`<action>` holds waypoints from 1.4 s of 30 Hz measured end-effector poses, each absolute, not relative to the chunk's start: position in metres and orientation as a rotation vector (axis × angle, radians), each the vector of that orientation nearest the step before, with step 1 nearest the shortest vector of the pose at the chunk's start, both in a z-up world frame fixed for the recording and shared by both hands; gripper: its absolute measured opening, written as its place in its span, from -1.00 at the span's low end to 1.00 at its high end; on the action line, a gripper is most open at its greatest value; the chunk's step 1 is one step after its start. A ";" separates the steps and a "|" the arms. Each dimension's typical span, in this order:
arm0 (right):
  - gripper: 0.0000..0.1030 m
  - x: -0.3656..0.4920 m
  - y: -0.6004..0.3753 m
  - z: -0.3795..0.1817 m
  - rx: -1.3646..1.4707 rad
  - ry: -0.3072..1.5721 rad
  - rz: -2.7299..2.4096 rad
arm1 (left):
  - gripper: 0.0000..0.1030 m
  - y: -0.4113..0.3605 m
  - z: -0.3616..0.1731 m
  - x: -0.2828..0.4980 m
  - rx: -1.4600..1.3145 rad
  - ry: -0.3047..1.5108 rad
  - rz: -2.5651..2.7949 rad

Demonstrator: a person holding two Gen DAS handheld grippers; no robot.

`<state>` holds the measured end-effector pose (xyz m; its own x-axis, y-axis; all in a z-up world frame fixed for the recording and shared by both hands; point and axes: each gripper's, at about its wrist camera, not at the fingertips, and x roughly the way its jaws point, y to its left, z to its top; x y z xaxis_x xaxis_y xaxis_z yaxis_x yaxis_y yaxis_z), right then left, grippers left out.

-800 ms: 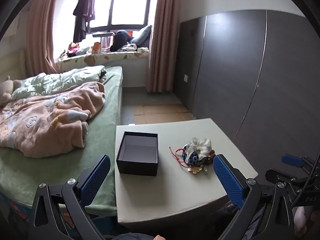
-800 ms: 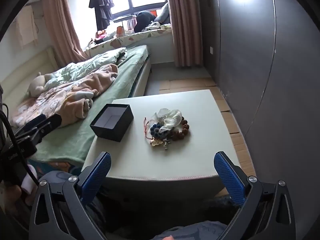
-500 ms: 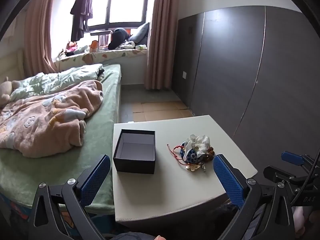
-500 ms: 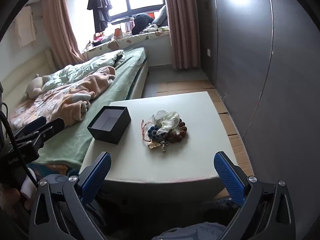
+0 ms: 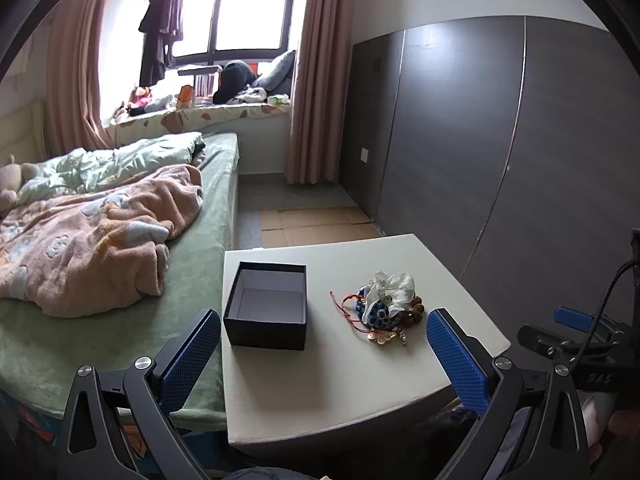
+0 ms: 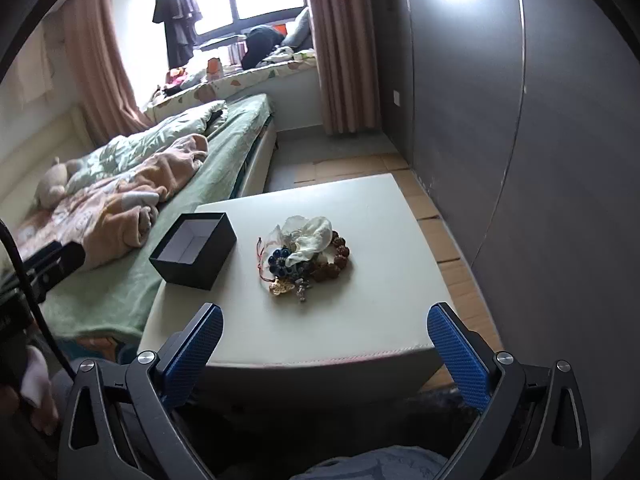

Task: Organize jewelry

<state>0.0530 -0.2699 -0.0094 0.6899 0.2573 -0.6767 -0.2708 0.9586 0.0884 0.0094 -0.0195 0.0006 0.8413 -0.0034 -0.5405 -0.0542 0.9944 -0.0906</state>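
A pile of jewelry (image 5: 384, 308) lies on a low cream table (image 5: 340, 392): a white fabric flower, blue beads, brown beads, a red cord and a gold charm. It also shows in the right wrist view (image 6: 306, 250). An open, empty black box (image 5: 268, 306) stands left of the pile, also in the right wrist view (image 6: 194, 250). My left gripper (image 5: 324, 356) is open and empty, above the table's near part. My right gripper (image 6: 324, 348) is open and empty at the table's near edge (image 6: 288, 354).
A bed with a green sheet (image 5: 120, 320) and a pink blanket (image 5: 92, 236) adjoins the table on the left. A dark grey wardrobe wall (image 5: 500, 152) stands on the right. Cardboard sheets (image 5: 316, 224) cover the floor beyond the table.
Both grippers have drifted slightly; the table and the jewelry sit a little differently in each view. Box and jewelry have not moved. Both grippers stay open.
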 end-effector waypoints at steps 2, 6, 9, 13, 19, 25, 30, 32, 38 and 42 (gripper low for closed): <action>1.00 0.049 -0.274 -0.008 0.001 0.736 0.304 | 0.99 -0.020 0.001 0.011 -0.107 0.572 0.027; 1.00 0.045 -0.277 -0.008 0.000 0.723 0.298 | 0.99 -0.013 -0.004 0.005 -0.118 0.568 0.015; 1.00 0.043 -0.277 -0.006 0.003 0.717 0.306 | 0.99 -0.015 -0.004 0.006 -0.109 0.568 0.018; 1.00 0.040 -0.277 -0.003 0.006 0.707 0.315 | 0.99 -0.020 -0.004 0.004 -0.091 0.565 0.020; 1.00 0.039 -0.278 -0.003 0.005 0.705 0.312 | 0.99 -0.021 -0.003 0.005 -0.085 0.568 0.015; 1.00 0.039 -0.277 -0.001 0.001 0.706 0.311 | 0.99 -0.020 -0.004 0.004 -0.075 0.572 0.014; 1.00 0.039 -0.277 -0.002 0.005 0.707 0.309 | 0.99 -0.021 -0.004 0.008 -0.084 0.580 0.021; 1.00 0.041 -0.277 -0.003 0.008 0.709 0.311 | 0.99 -0.022 -0.005 0.010 -0.082 0.581 0.022; 1.00 0.040 -0.276 -0.003 0.002 0.700 0.306 | 0.99 -0.018 -0.007 0.013 -0.079 0.589 0.024; 1.00 0.039 -0.276 -0.003 0.002 0.699 0.307 | 0.99 -0.020 -0.005 0.011 -0.092 0.586 0.027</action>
<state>0.0386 -0.2759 -0.0031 0.7223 0.2789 -0.6329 -0.2774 0.9551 0.1043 0.0107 -0.0197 -0.0051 0.8329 -0.0006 -0.5535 -0.0520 0.9955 -0.0794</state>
